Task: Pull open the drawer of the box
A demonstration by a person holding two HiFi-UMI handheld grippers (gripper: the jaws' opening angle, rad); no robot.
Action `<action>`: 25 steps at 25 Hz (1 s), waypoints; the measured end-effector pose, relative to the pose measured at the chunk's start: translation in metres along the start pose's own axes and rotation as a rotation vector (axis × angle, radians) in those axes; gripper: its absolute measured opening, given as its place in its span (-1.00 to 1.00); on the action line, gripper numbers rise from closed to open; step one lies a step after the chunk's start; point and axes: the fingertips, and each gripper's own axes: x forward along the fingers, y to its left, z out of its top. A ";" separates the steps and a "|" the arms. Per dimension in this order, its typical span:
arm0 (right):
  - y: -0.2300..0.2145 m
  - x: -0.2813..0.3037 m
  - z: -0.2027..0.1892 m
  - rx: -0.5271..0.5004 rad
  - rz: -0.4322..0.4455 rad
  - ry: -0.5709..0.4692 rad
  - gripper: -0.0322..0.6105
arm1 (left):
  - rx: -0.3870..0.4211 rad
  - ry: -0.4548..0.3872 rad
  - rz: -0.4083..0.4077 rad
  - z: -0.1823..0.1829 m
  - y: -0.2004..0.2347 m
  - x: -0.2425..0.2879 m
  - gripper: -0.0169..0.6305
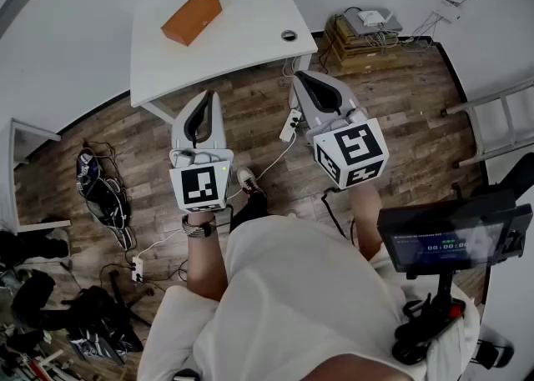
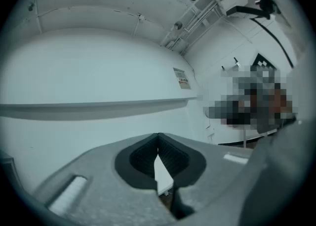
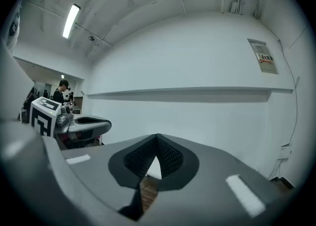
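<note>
Closest in is the person's white shirt (image 1: 292, 288), with both forearms reaching out over the wooden floor (image 1: 400, 121). The left gripper (image 1: 205, 97) and the right gripper (image 1: 299, 79) are held side by side, a little apart, each with its marker cube facing up. Both point toward the white desk (image 1: 242, 46), and their tips are just short of its near edge.

In the left gripper view, the jaws of the left gripper (image 2: 158, 138) are brought together, tips touching, with nothing between them. The right gripper (image 3: 157, 138) looks the same in its own view: jaws closed tip to tip and empty (only a sliver of floor shows through the gap lower down). A long pale ledge (image 3: 187, 91) runs across above the jaws there, and the left gripper (image 3: 81, 123) shows at that view's left edge.

An orange-brown box (image 1: 192, 18) lies on the desk, toward its far left part and turned at an angle to the edges. It is well apart from both pairs of jaws, beyond them, and closer to the left gripper's line than to the right one's. I cannot tell from here which face carries the drawer.

Off to the person's right, a small dark screen (image 1: 442, 242) stands on a mount. Tangled cables (image 1: 104, 192) lie on the floor to the left.
</note>
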 end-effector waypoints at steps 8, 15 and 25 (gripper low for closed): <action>0.010 -0.022 0.001 0.036 0.030 -0.029 -0.89 | 0.000 0.008 -0.004 0.002 -0.014 -0.014 -0.93; 0.000 -0.001 0.005 0.056 0.018 -0.046 -0.89 | 0.007 0.002 -0.006 0.000 -0.003 0.002 -0.93; -0.014 0.060 0.015 0.041 0.017 -0.040 -0.89 | 0.010 0.002 -0.012 -0.010 0.039 0.049 -0.93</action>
